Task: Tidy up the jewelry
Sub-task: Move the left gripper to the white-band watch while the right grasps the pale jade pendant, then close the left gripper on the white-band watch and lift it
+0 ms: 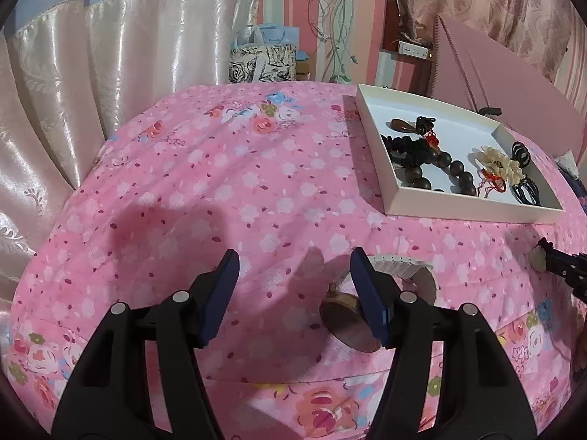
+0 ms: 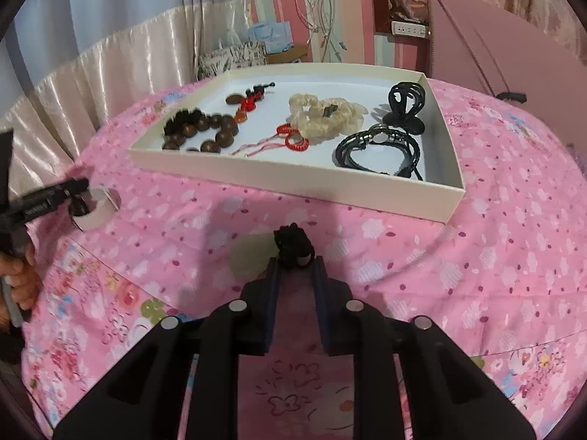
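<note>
Okay, left tool (image 1: pixel 293 271) is spread wide above the pink floral bedspread (image 1: pixel 220 183), gripping nothing. A white ribbed bangle (image 1: pixel 400 267) and a brown round pendant (image 1: pixel 348 326) lie on the bedspread right at its right finger, partly hidden behind it. Right tool (image 2: pixel 296 264) is clamped on a black knotted cord piece (image 2: pixel 293 244), low over the bedspread, just short of the white tray (image 2: pixel 293 179). A pale translucent disc (image 2: pixel 249 256) sits just left of the cord; attached or not, cannot tell. The tray holds brown bead bracelet (image 2: pixel 205 132), red cord charm (image 2: pixel 293 139), cream flower piece (image 2: pixel 323 117), black leather bracelets (image 2: pixel 378 146), black claw clip (image 2: pixel 405 102). Tray near wall stands between cord and tray floor. Behind: satin curtains (image 1: pixel 110 55), gift bags (image 1: pixel 262 58), pink board (image 1: pixel 495 69), hanging cables (image 1: pixel 337 18).
</note>
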Action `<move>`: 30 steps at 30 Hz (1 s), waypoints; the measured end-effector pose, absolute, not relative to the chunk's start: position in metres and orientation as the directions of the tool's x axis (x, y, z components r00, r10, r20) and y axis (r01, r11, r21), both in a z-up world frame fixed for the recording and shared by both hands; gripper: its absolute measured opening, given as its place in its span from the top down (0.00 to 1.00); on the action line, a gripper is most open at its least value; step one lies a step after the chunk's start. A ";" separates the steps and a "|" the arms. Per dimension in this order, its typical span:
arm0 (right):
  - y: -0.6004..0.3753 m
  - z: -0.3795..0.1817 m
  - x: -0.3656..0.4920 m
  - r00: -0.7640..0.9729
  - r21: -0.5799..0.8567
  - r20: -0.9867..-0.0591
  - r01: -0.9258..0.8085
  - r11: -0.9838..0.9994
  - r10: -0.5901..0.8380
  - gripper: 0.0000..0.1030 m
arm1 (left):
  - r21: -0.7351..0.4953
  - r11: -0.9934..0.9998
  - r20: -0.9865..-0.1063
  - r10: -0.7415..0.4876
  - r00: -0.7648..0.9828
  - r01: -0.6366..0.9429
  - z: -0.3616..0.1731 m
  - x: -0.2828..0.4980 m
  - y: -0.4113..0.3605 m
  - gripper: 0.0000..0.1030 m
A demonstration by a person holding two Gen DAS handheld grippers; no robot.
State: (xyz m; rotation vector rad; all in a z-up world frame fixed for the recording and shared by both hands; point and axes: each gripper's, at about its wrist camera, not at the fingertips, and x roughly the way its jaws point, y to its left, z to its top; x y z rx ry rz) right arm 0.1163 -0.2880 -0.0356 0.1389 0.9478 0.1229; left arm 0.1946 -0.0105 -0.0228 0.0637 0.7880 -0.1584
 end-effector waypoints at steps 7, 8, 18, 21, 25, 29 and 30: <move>-0.309 -0.033 0.123 0.637 0.315 -0.742 0.055 0.948 0.209 0.79 | 0.015 0.987 -0.709 -0.101 0.698 0.158 -0.022 0.205 -0.013 0.39; -0.306 -0.034 0.125 0.633 0.302 -0.748 0.055 0.952 0.201 0.79 | 0.029 0.987 -0.712 -0.092 0.696 0.160 -0.024 0.205 -0.016 0.39; -0.288 -0.042 0.140 0.581 0.253 -0.789 0.006 0.967 0.203 0.80 | 0.068 0.982 -0.708 -0.077 0.702 0.175 -0.031 0.206 -0.021 0.37; -0.297 -0.046 0.140 0.581 0.338 -0.769 0.014 0.941 0.267 0.69 | -0.001 0.987 -0.718 -0.114 0.686 0.163 -0.033 0.209 -0.009 0.33; -0.285 -0.045 0.142 0.572 0.302 -0.779 -0.018 0.953 0.258 0.60 | 0.006 0.985 -0.726 -0.112 0.679 0.170 -0.034 0.211 -0.011 0.31; -0.266 -0.044 0.147 0.558 0.223 -0.801 -0.059 0.973 0.217 0.62 | 0.081 0.979 -0.722 -0.073 0.688 0.188 -0.035 0.208 -0.023 0.31; -0.263 -0.044 0.147 0.556 0.205 -0.805 -0.064 0.977 0.206 0.63 | 0.075 0.979 -0.721 -0.079 0.688 0.191 -0.034 0.207 -0.022 0.32</move>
